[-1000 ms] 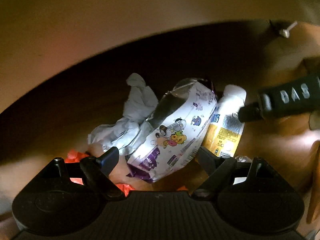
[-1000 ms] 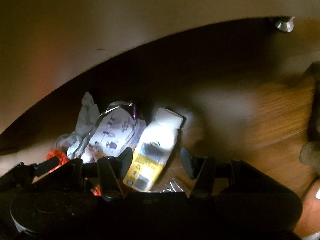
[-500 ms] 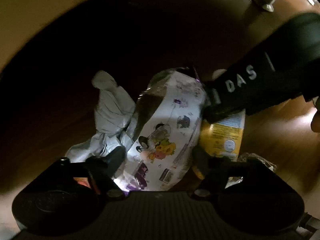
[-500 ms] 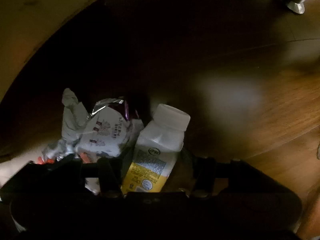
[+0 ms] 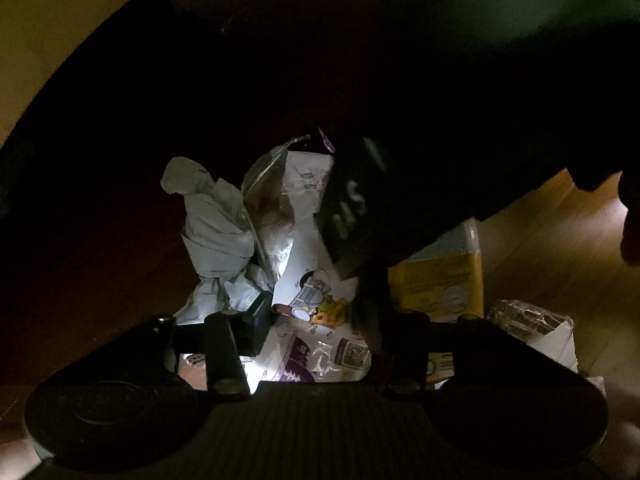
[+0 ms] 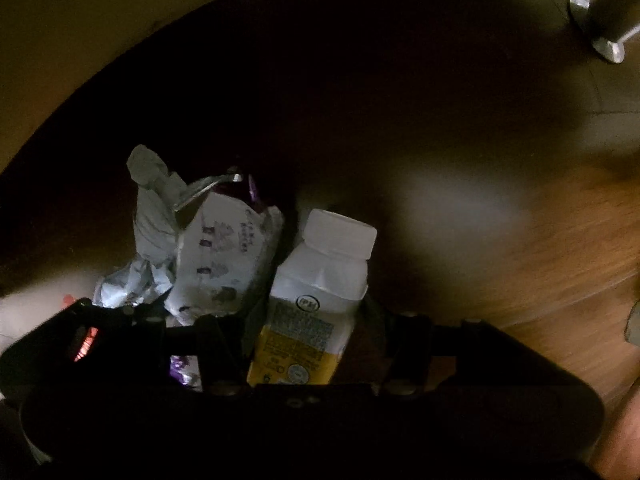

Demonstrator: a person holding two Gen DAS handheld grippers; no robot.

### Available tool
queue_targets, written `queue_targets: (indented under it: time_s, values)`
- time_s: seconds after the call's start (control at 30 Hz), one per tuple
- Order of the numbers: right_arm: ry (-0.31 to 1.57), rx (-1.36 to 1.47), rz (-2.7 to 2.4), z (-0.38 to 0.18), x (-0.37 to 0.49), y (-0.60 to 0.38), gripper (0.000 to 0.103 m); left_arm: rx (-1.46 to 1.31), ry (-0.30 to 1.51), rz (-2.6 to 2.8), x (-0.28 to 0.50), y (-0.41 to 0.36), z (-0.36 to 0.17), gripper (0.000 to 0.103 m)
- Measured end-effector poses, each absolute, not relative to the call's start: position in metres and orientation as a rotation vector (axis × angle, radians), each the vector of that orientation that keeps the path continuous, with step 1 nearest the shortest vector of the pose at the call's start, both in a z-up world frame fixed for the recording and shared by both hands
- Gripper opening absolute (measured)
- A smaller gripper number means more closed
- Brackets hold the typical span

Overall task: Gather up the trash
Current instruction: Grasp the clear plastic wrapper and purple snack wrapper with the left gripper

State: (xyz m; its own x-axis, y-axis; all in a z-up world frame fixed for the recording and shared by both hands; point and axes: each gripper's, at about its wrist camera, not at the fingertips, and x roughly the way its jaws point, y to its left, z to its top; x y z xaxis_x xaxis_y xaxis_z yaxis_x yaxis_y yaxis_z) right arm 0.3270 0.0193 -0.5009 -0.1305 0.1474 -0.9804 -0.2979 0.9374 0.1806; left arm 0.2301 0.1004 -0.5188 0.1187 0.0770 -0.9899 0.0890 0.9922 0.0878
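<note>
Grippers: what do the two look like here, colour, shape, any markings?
Both are black plastic. The left gripper has a ribbed base, two rounded side housings and blocky fingers. The right gripper looks alike but darker; in the left view its body bears white letters, partly readable "AS". No cables visible.

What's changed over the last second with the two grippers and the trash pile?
Both grippers dropped closer: the left gripper now straddles the snack bag, the right gripper straddles the bottle, and the right one now hides the bottle in the left view. Nothing looks gripped yet. The tissue, bag and bottle stayed put.
</note>
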Motion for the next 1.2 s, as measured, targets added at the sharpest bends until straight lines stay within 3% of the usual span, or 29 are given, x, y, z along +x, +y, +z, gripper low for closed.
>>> queue_targets:
  time_s: [0.13, 0.63, 0.77, 0.83, 0.9, 1.2]
  values:
    - [1.641, -0.138, 0.388, -0.498, 0.327, 0.009, 0.053, 0.174, 1.449, 0.001, 0.230, 0.093, -0.513, 0.031]
    - [1.529, -0.129, 0.430, -0.432, 0.324, -0.043, 0.047, 0.192, 1.387, 0.055, 0.209, 0.061, -0.466, 0.029]
    - [1.483, -0.160, 0.449, -0.431, 0.323, -0.045, 0.047, 0.147, 1.385, 0.072, 0.210, 0.069, -0.460, 0.033]
    - [1.489, -0.150, 0.441, -0.435, 0.322, -0.046, 0.047, 0.145, 1.390, 0.088, 0.217, 0.083, -0.468, 0.055]
    - [1.498, -0.148, 0.438, -0.441, 0.319, -0.046, 0.047, 0.130, 1.384, 0.090, 0.216, 0.086, -0.470, 0.062]
    - [1.522, -0.145, 0.437, -0.448, 0.326, -0.046, 0.047, 0.091, 1.429, 0.025, 0.229, 0.081, -0.505, 0.062]
